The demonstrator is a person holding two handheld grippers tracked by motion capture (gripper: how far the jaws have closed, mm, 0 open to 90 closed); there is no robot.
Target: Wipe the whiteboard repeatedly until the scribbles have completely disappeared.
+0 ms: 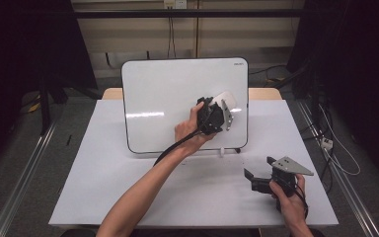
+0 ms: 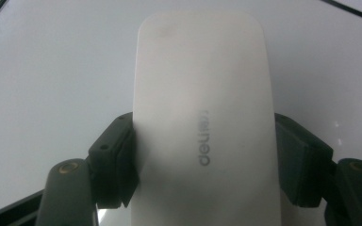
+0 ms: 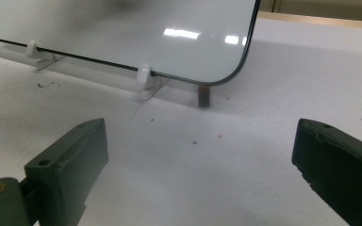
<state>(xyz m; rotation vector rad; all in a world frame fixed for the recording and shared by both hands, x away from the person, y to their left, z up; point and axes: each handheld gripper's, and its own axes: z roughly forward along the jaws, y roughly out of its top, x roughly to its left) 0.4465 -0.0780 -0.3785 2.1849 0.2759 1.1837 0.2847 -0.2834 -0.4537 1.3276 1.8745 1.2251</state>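
A white whiteboard (image 1: 168,98) with a thin dark rim stands propped and tilted back on the table. My left gripper (image 1: 222,107) is up against its right half, shut on a white oblong eraser (image 1: 228,100). In the left gripper view the eraser (image 2: 202,94) carries grey lettering, and both black pads (image 2: 118,155) press its long sides in front of the board's surface (image 2: 52,70). My right gripper (image 1: 258,167) rests low over the table at the right, below the board's lower right corner. Its jaws stand wide apart with bare table between them (image 3: 200,160).
White feet (image 3: 143,75) clip the board's (image 3: 122,28) lower edge to the white table (image 1: 128,187). A small dark stub (image 3: 203,96) stands behind the board's lower right corner. Small dark specks lie on the table near it. Rails and cables run on the floor beside the table.
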